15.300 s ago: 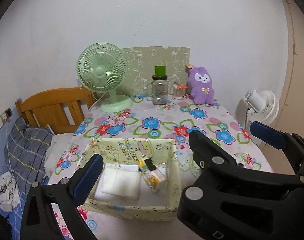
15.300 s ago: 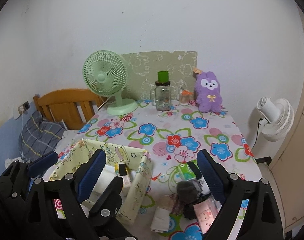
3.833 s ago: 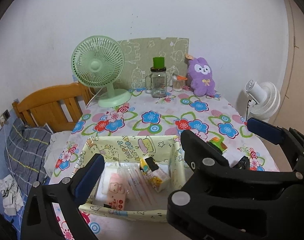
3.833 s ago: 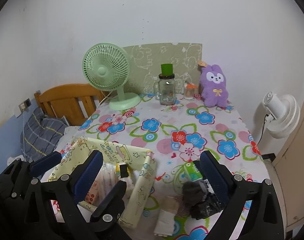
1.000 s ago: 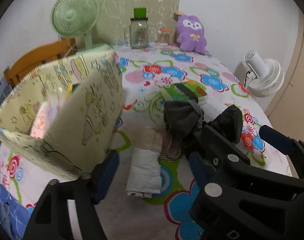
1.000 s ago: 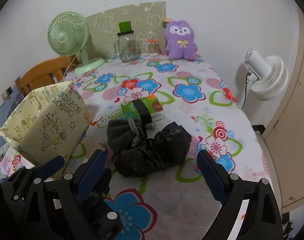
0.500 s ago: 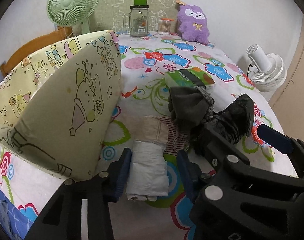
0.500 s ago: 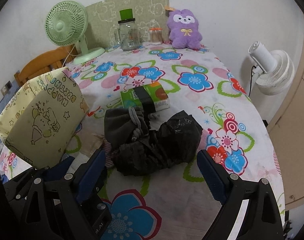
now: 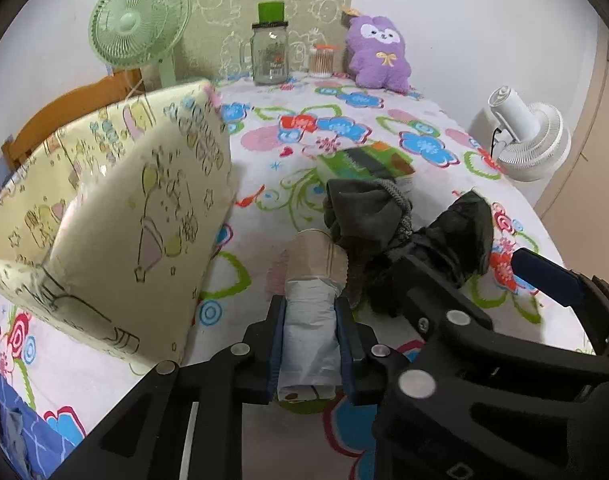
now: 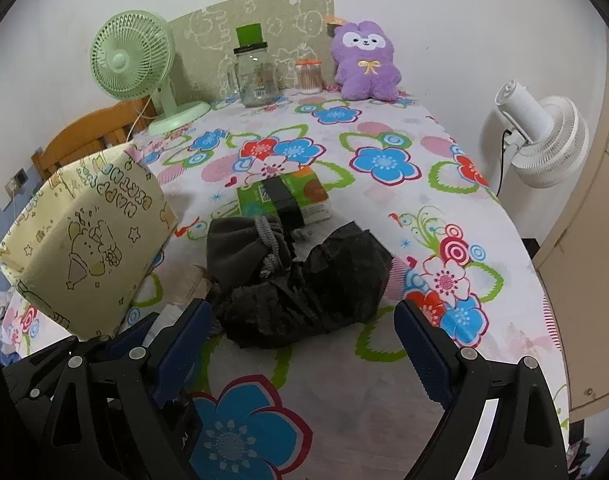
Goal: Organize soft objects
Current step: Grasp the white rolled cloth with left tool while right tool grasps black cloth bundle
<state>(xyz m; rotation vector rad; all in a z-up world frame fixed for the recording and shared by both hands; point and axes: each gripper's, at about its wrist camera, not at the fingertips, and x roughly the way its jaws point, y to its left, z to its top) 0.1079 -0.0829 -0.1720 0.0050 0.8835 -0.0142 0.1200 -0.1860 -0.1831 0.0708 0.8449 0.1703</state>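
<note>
Left wrist view: left gripper (image 9: 310, 344) jaws have just been closing and now clamp a pale folded cloth roll (image 9: 309, 340) lying on the floral tablecloth (image 9: 384, 128), right of the yellow fabric box (image 9: 116, 216). Right gripper (image 10: 304, 350) jaws wide apart, nothing held, near the dark cloth heap (image 10: 304, 292).

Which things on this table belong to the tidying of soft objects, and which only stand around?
For the job:
- white-and-beige folded cloth roll, gripped by left gripper
- grey drawstring pouch
- black crumpled fabric
- yellow cartoon-printed fabric box
- green tissue pack

Just around:
- green desk fan
- glass jar
- purple plush toy
- white fan
</note>
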